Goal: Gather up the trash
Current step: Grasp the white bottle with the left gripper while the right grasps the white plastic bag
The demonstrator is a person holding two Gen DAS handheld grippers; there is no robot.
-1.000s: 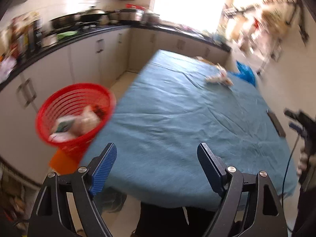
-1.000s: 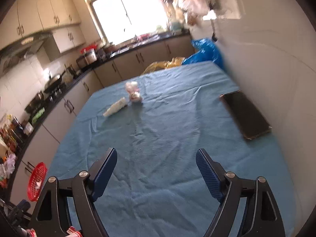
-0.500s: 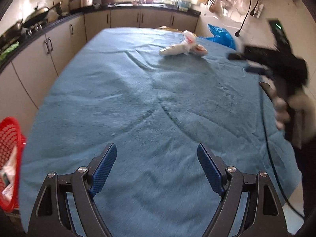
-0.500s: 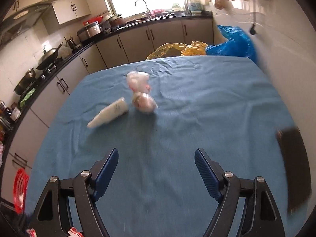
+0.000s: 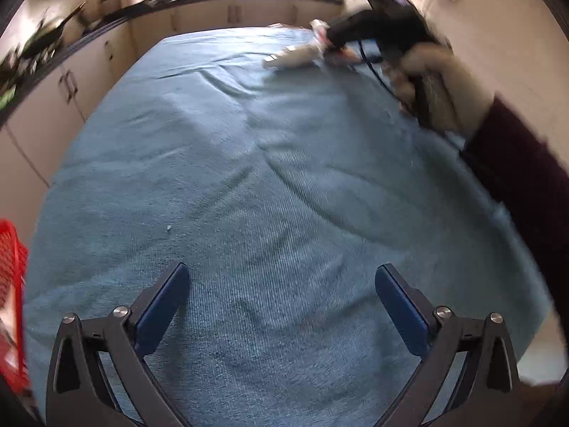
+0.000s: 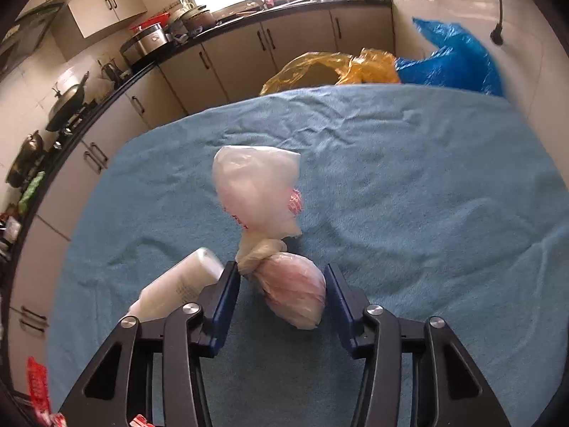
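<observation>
Left gripper: two black skeletal finger arms with triangular cut-outs, each tipped with a flat blue ribbed pad. Round silver screw heads sit in pairs at each finger joint, at 7 and 5 o'clock in the left wrist view.

Right gripper: identical build, with black arms, blue pads and silver screws. In the left wrist view, at 1 o'clock, its body appears as a black housing with a small green light and a thin dark cable.

Right hand: pale glove, dark maroon sleeve.
</observation>
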